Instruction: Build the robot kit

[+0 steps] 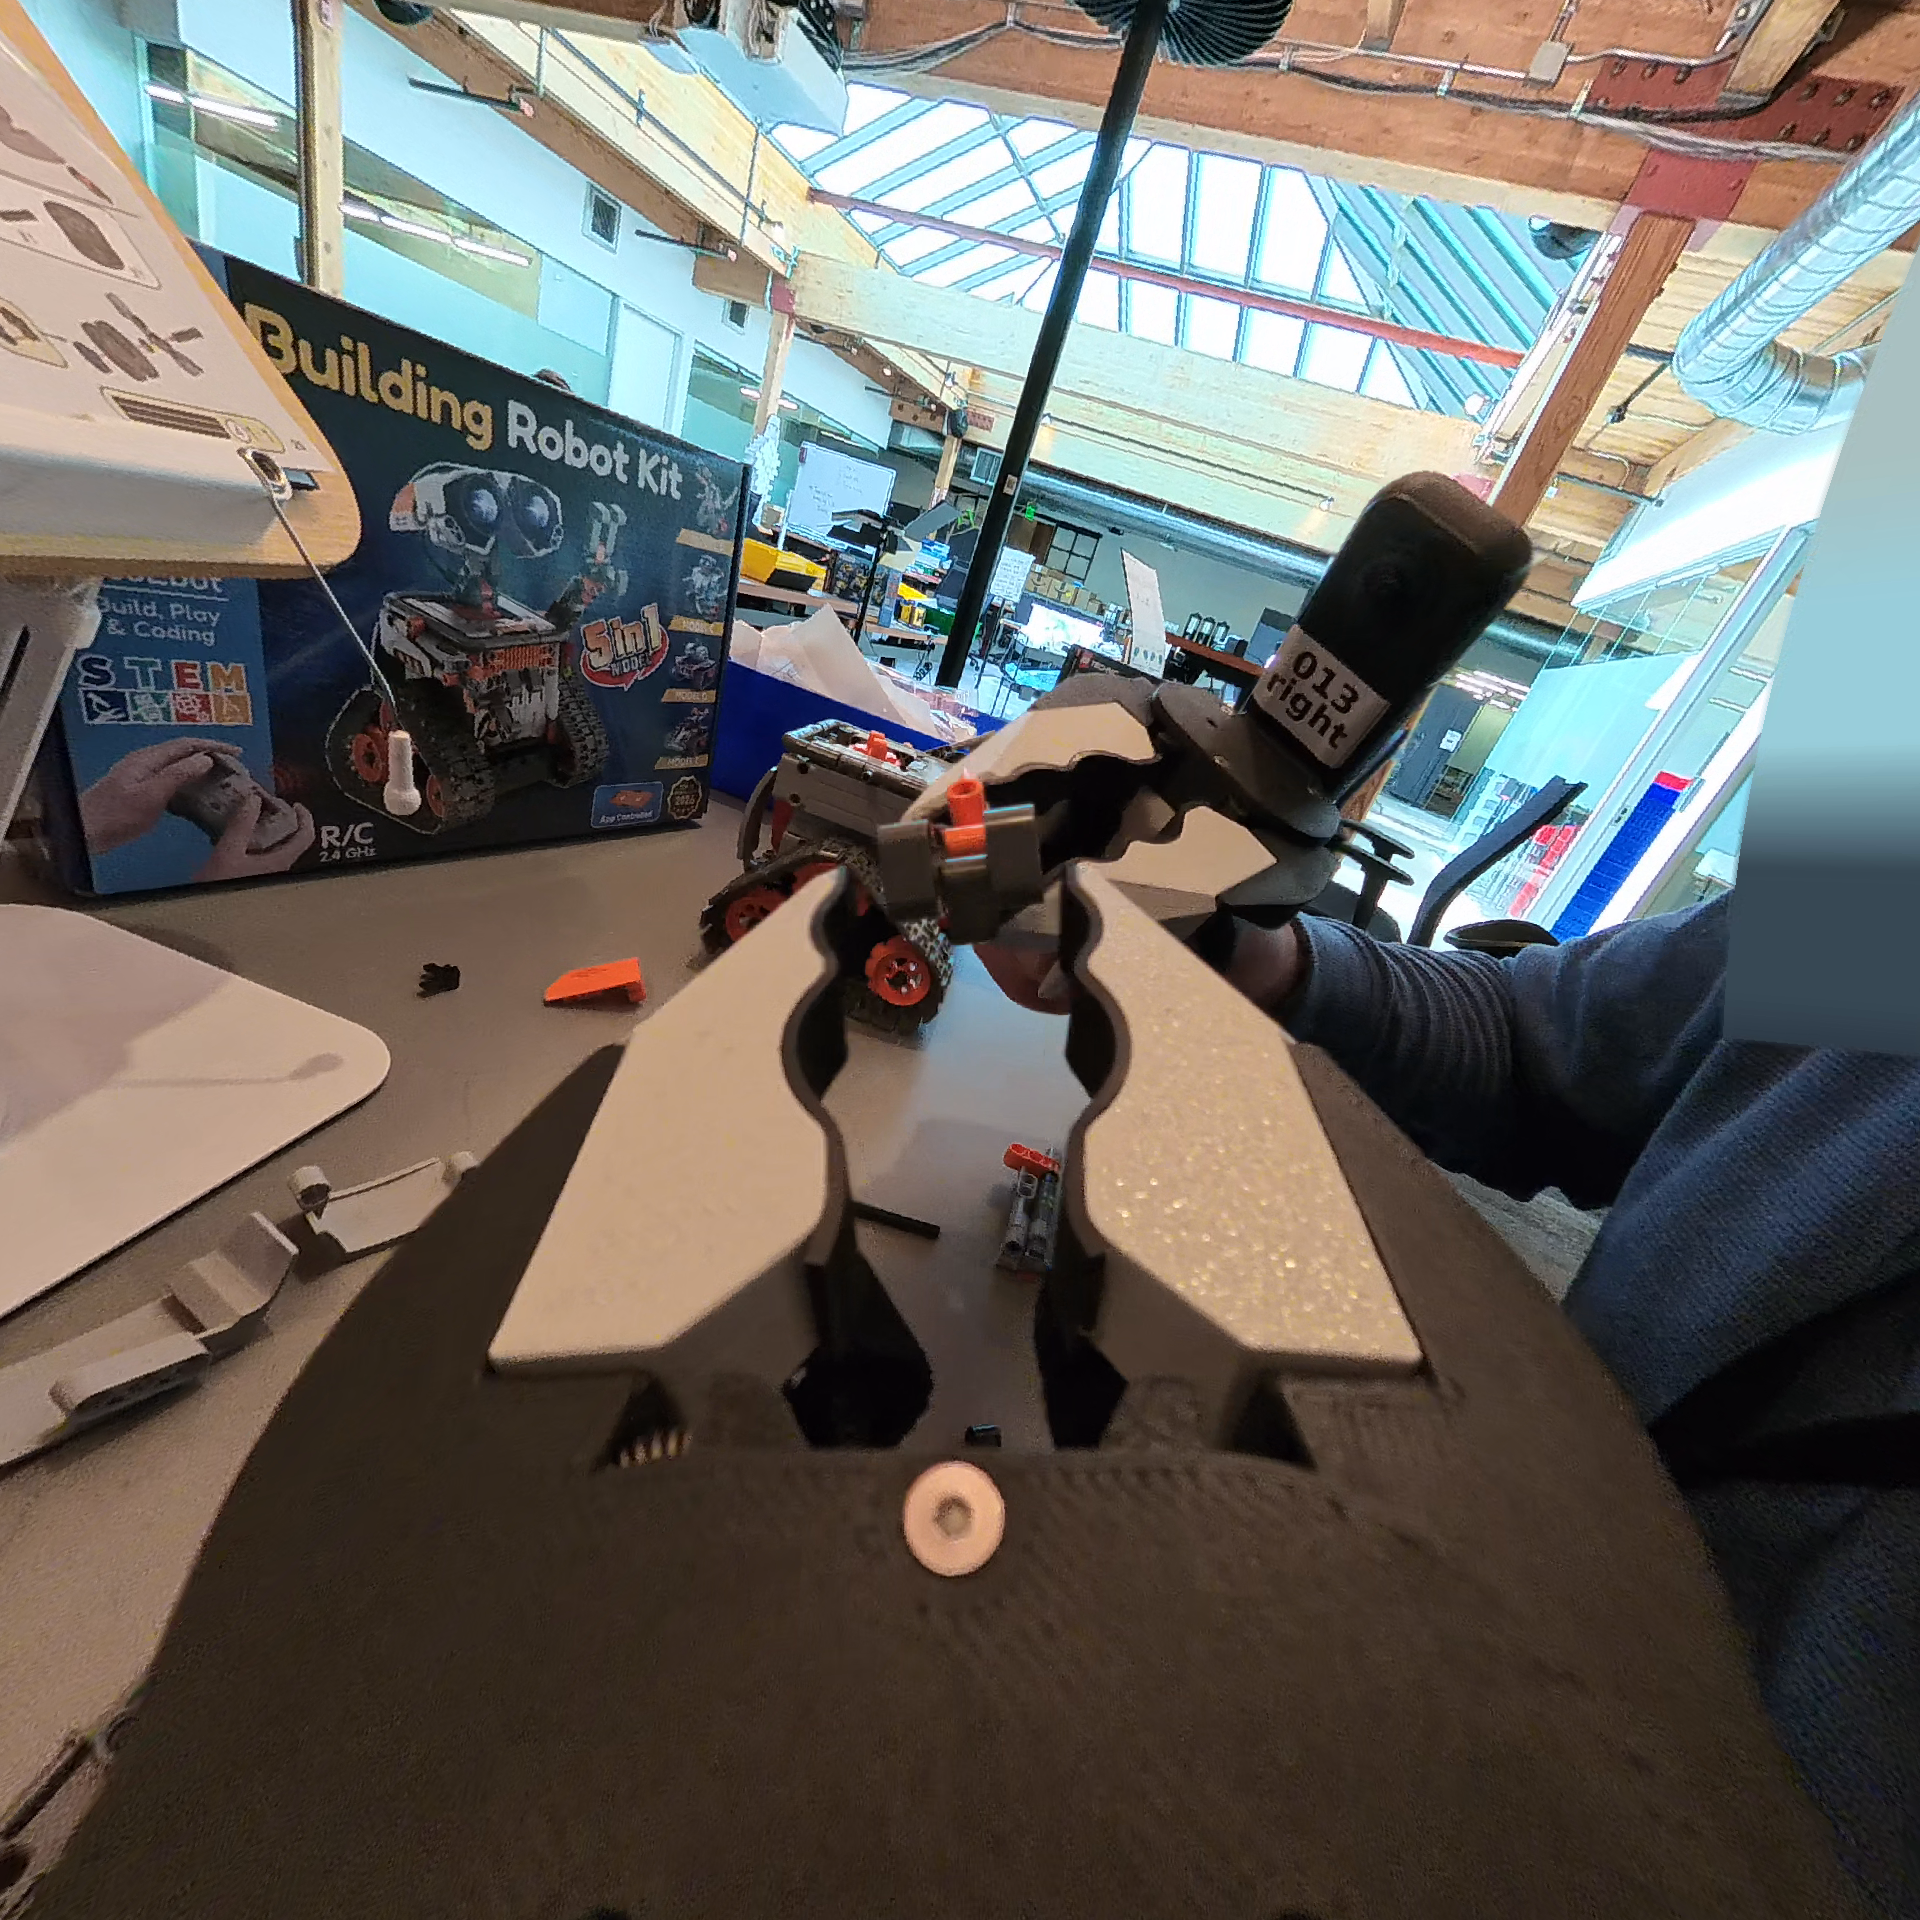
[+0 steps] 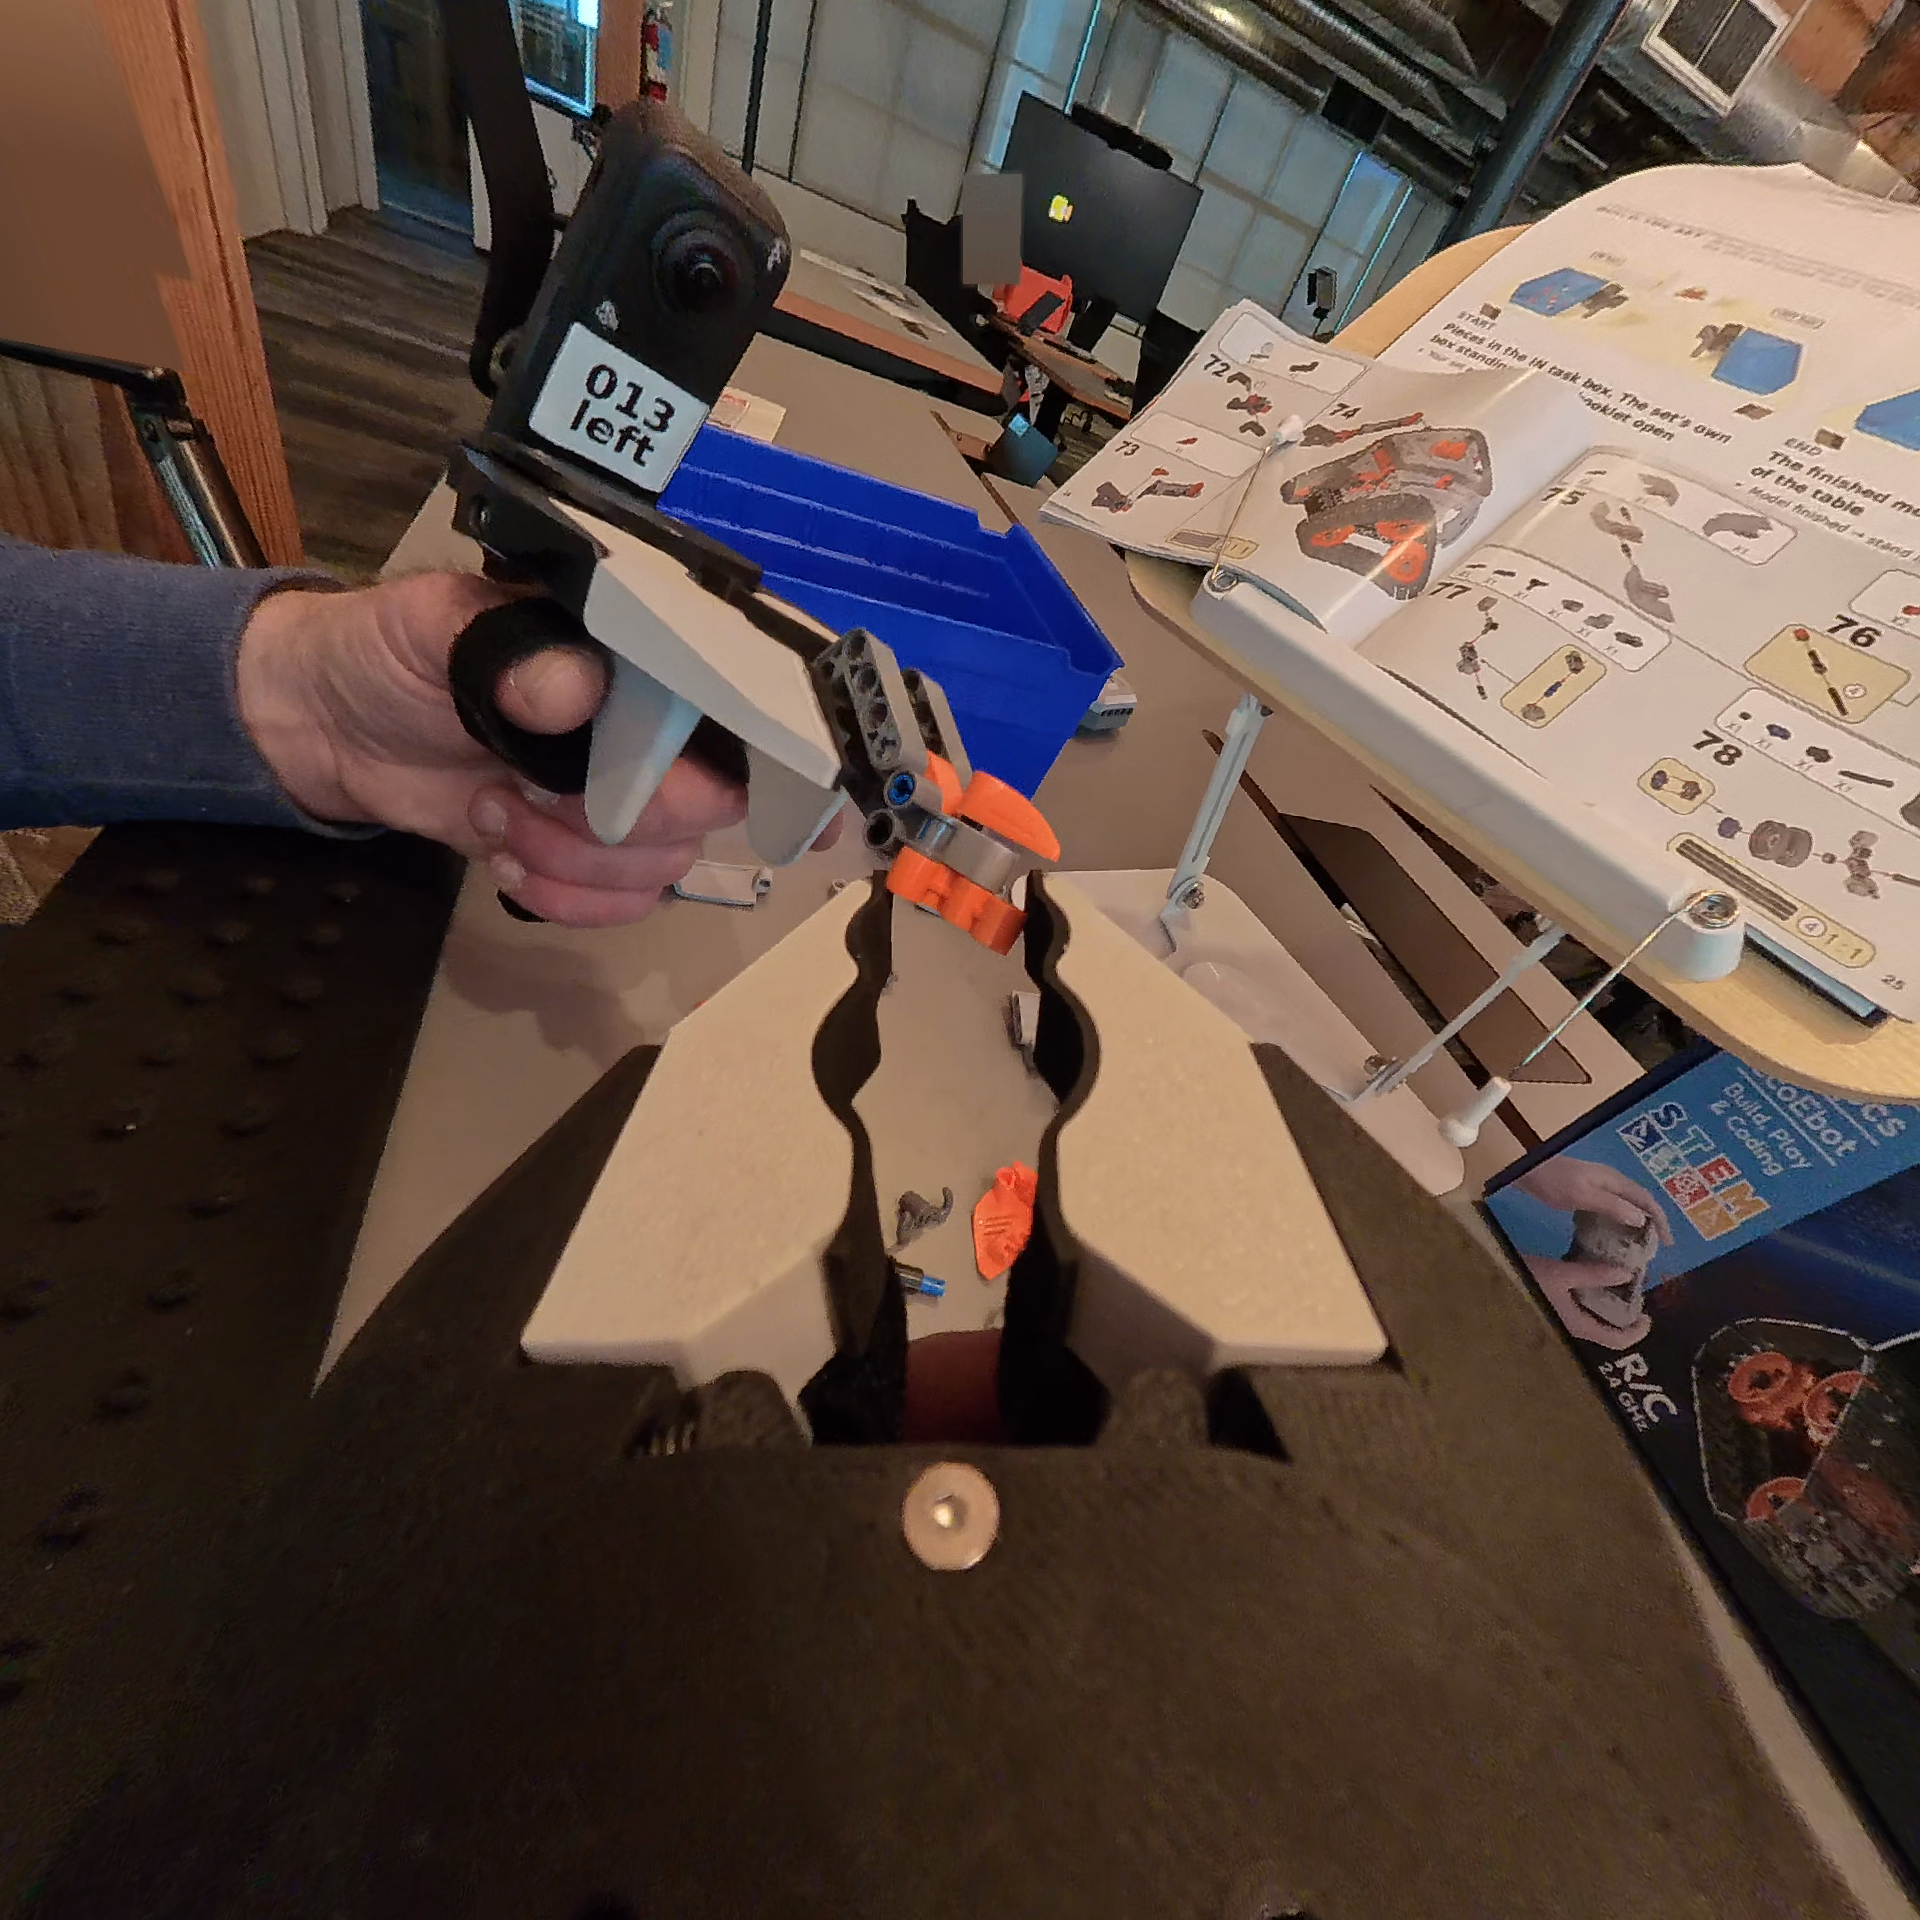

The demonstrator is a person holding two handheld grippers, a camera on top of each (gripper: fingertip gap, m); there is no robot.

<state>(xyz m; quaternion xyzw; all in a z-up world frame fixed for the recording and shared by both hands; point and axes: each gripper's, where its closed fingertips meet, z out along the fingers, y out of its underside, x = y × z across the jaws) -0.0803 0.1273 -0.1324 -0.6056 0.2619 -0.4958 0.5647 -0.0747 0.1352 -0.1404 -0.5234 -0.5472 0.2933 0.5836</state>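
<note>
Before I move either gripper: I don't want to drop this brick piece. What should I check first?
1. Left gripper grips the brick piece: ok, jaws on its grey beam.
2. Right gripper grips its orange end: ok.
3. Piece lifted off the table: ok.
4. Table beneath free of parts: not ok, an orange part lies there.
5. Joints fully seated: cannot tell.
6. Booklet open on its stand: ok.

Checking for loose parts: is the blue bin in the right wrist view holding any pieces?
No. The blue bin shows only bare ribbed walls and floor where its inside is visible, behind the left gripper.
</note>
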